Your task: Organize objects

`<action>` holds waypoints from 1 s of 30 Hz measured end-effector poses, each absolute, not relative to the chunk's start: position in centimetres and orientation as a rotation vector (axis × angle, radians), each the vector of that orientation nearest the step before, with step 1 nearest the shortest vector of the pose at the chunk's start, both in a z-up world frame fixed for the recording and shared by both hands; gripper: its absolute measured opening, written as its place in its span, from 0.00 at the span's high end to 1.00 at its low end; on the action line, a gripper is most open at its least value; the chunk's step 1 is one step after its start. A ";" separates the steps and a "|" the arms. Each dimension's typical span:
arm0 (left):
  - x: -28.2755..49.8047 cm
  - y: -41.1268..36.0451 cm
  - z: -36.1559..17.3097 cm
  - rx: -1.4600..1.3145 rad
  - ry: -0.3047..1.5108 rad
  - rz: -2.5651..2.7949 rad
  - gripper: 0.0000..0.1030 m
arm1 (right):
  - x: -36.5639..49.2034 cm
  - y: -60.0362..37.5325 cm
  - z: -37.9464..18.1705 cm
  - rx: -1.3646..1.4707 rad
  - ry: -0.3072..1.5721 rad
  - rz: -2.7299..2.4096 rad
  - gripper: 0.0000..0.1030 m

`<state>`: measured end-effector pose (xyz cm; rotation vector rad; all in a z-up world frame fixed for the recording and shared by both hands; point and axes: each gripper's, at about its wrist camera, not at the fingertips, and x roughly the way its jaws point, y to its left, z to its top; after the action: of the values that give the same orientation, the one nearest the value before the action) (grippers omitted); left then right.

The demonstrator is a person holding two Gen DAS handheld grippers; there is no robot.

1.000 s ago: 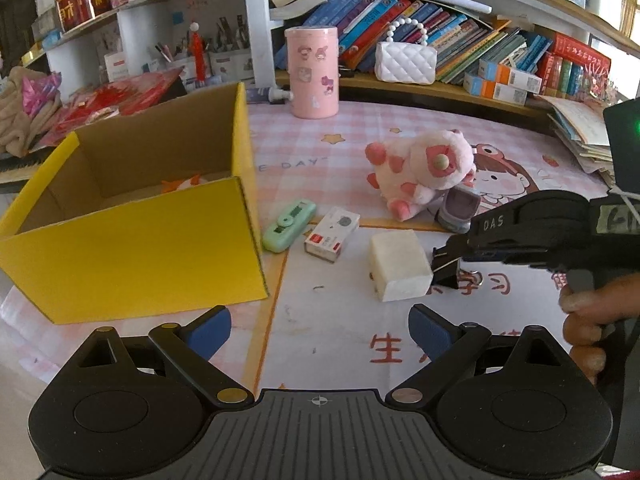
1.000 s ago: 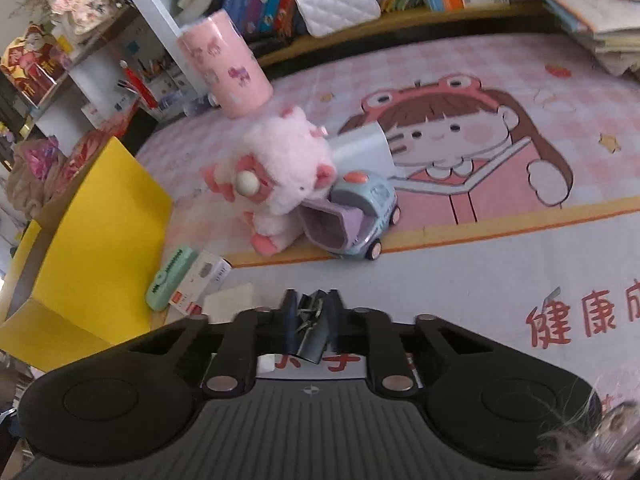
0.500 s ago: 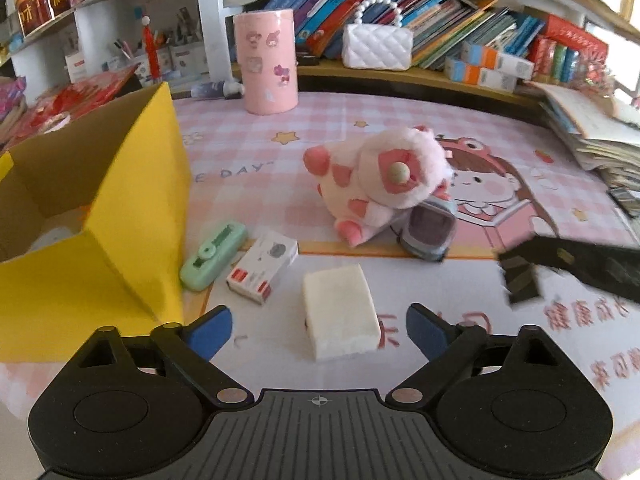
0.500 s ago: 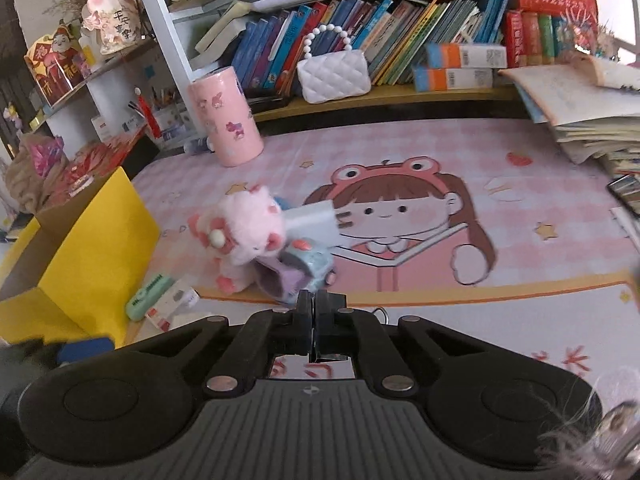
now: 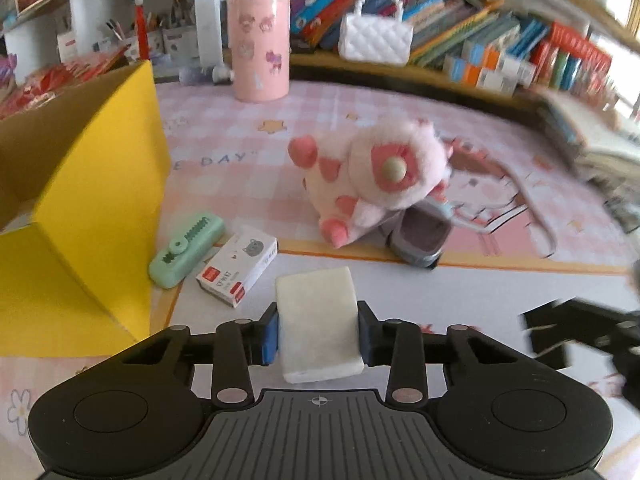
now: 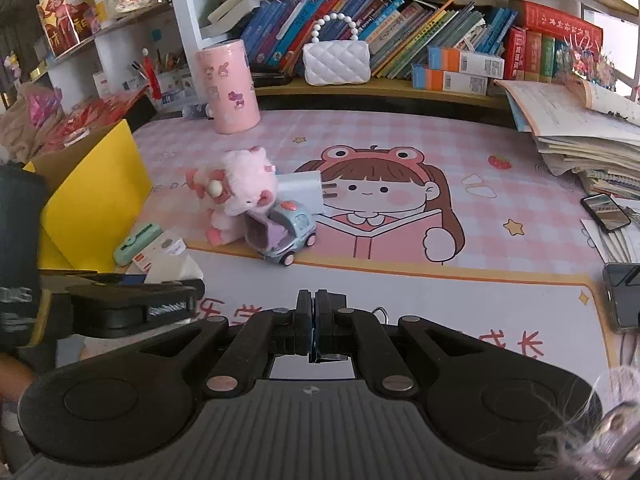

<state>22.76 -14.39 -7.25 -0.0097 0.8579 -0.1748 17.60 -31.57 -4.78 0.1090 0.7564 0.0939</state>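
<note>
Your left gripper (image 5: pixel 318 334) has just closed onto the white block (image 5: pixel 318 320); yellow box (image 5: pixel 96 216) near left. Your right gripper (image 6: pixel 313 330) is clamped on a binder clip (image 6: pixel 320 354), bare mat (image 6: pixel 460 292) ahead.

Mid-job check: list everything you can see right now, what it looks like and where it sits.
yellow box: 1, open, left
green case: 1, mint, beside box
small carton: 1, white-red, beside case
white block: 1, between left pads
plush toy: 1, pink, mat centre
toy car: 1, blue, against plush
pink cylinder: 1, mat rear
white handbag: 1, shelf
left gripper: just closed on block
right gripper: shut; a dark clip between its pads
</note>
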 end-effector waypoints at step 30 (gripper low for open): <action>5.9 9.9 -2.2 -0.214 0.747 0.022 0.66 | 8.5 -8.1 -2.7 -0.010 0.764 0.403 0.98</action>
<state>5.88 9.94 -2.21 -0.2142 0.7467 0.0222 8.54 -8.13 -2.68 -0.0101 0.7640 0.4029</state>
